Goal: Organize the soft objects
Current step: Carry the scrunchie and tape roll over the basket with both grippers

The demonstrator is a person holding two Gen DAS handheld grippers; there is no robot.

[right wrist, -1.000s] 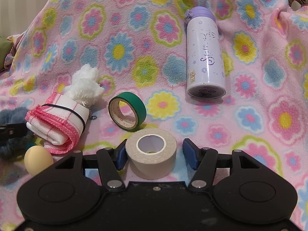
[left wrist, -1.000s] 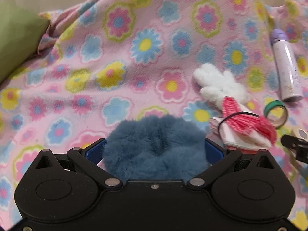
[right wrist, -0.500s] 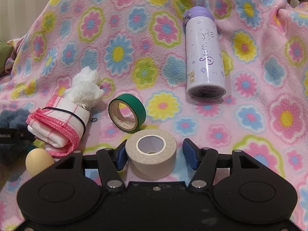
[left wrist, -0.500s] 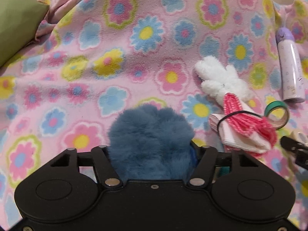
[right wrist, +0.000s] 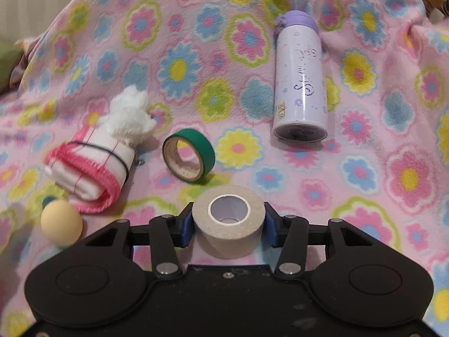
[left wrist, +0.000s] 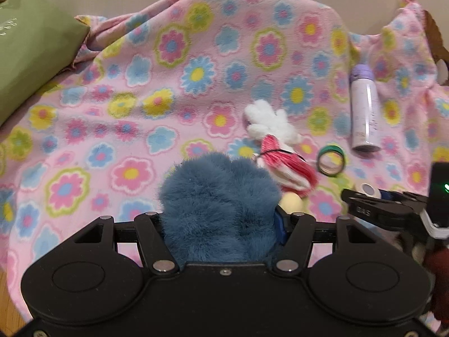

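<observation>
Two grippers, both clenched — left gripper [left wrist: 221, 224] grasps the blue fluffy scrunchie [left wrist: 219, 210] above the flowered blanket [left wrist: 140, 98]; right gripper [right wrist: 228, 224] clamps the beige tape roll [right wrist: 228, 221], near the green tape roll [right wrist: 189, 156] — rolled towel [right wrist: 89, 174] at left.

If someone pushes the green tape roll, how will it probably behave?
The green tape roll stands on its edge, so it would probably roll or fall flat. The soft flowered blanket should slow it. It looks like a thin, hollow ring, so it is likely light.
</observation>
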